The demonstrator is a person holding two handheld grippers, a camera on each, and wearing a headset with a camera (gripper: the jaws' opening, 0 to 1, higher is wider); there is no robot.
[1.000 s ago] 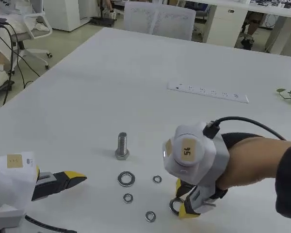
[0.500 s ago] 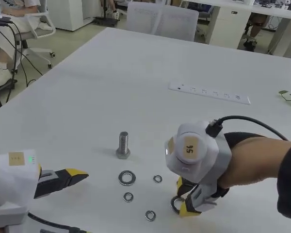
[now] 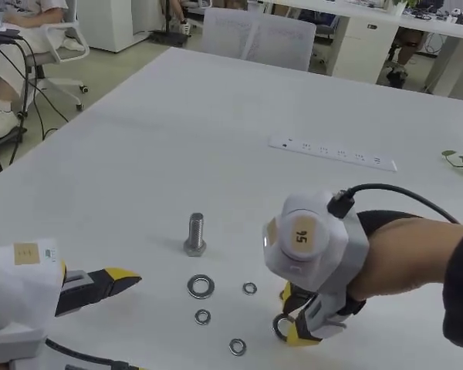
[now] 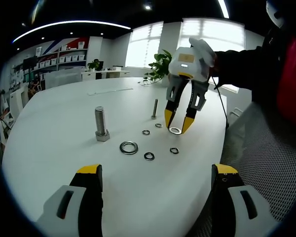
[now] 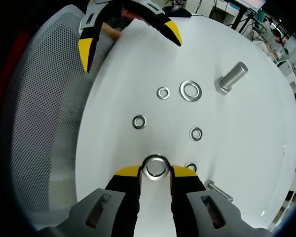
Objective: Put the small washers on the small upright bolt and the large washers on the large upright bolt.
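Your right gripper [image 5: 156,171]: jaws pinching washer [image 5: 156,166]. Left gripper [image 4: 157,171]: jaws spread; its view adds small bolt [image 4: 154,108] beyond, white counter [image 4: 49,140].

At a white table [image 3: 177,139], the right gripper [image 3: 293,333] has a large washer [image 3: 278,327] between its yellow tips; four loose washers [image 3: 201,287] lie near an upright bolt [image 3: 194,233], with the left gripper [image 3: 125,279] nearby

Bright, even light comes from the windows [image 4: 143,47] and a ceiling strip [image 4: 69,22]. The white table [image 3: 216,116] glares faintly, and the large bolt [image 3: 195,233] throws only a soft shadow. The large washer [image 5: 157,166] glints. Both gripper views bend strongly at their edges.
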